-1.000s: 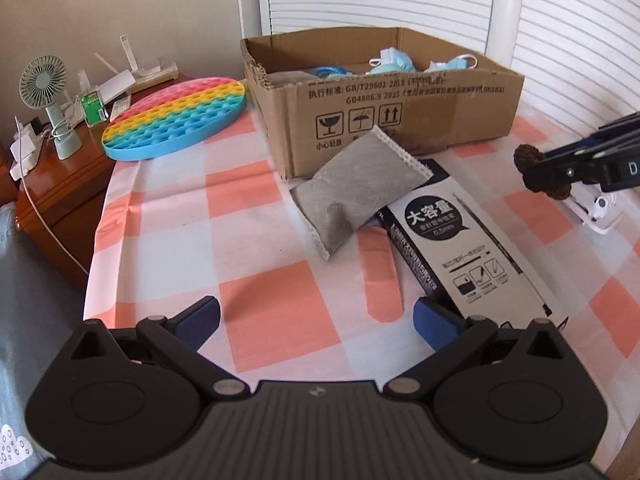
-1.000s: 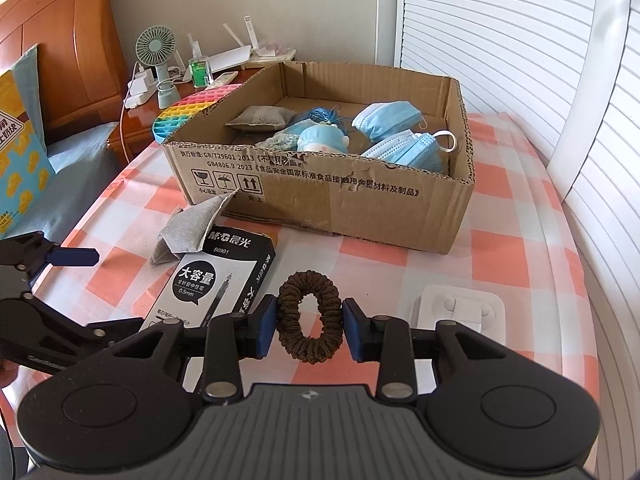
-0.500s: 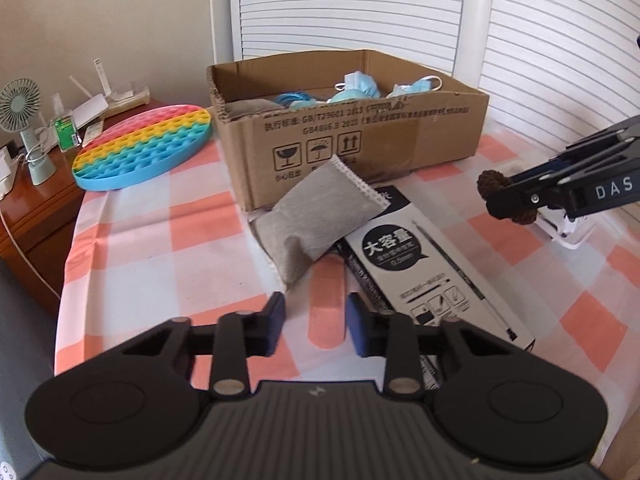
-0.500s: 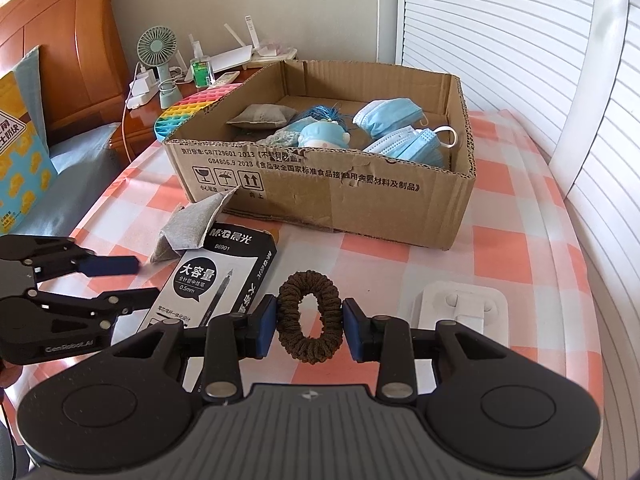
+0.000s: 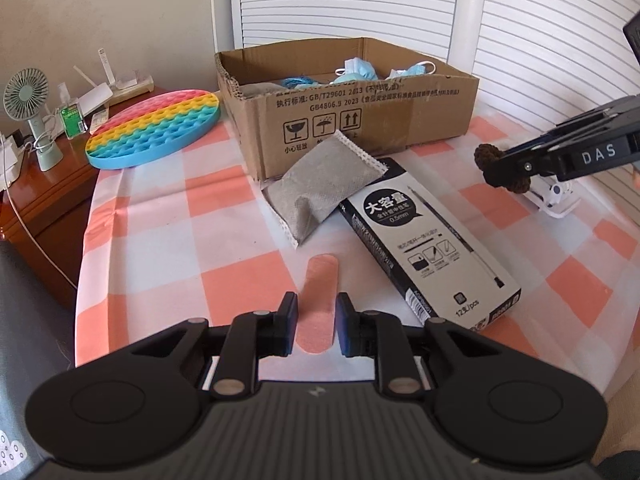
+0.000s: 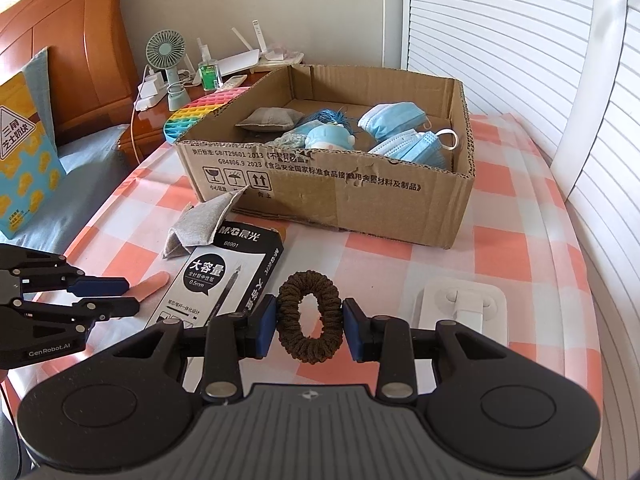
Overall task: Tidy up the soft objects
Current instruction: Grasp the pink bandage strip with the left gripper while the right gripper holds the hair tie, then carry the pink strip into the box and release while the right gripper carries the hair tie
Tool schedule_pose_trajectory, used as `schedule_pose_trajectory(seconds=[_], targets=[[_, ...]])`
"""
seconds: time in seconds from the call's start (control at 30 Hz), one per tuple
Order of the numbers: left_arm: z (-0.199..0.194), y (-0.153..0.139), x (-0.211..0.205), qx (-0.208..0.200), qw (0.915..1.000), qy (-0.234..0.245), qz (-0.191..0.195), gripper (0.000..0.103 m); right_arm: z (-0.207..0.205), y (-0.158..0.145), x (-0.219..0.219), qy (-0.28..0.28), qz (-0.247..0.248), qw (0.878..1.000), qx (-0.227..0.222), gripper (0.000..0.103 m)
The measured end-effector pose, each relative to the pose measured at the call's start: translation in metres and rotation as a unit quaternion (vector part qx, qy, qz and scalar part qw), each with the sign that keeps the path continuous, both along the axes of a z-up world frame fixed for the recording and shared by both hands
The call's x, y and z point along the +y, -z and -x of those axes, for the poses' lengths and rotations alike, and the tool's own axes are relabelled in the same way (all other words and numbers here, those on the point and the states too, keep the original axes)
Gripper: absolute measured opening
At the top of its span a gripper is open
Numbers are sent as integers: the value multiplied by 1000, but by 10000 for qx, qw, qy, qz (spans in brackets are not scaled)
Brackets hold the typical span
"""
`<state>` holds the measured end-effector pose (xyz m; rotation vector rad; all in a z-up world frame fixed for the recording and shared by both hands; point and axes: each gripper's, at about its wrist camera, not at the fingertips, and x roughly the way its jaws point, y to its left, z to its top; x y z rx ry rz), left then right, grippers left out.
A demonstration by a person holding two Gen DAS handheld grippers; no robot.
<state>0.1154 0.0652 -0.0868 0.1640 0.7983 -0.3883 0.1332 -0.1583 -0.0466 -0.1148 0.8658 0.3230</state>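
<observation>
Your right gripper [image 6: 308, 326] is clenched on the brown scrunchie [image 6: 309, 317], held above the checked tablecloth [image 6: 500, 248]. Your left gripper [image 5: 316, 326] is narrowed around the pink bandage strip [image 5: 318, 304], contact unclear. Grey pouch [image 5: 320, 196] leans on the cardboard box [image 5: 400, 120], far side; pen box [image 5: 432, 240] just right of it.

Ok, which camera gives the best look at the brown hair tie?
The right wrist view. There the brown hair tie faces the lens as a full ring, pinched between the pads of the right tool. The left wrist view catches it only edge-on, a dark lump at the tip of the right tool, partly hidden by a finger.
</observation>
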Motion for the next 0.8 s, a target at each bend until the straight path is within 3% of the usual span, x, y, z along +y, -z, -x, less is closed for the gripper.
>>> schedule_pose_trajectory(seconds=[0.23,0.37,0.8], targets=[[-7,1,-8,-58,9999,103,35,27,2,2,2,-30,-35,10000,25,40],[-7,1,-9,-20,9998,189,109,17,2,2,4,-73,-17,10000,22,40],[-2,-16,0,199,9988,422,128,15,6,-1,3,-194,55,9998,15,40]])
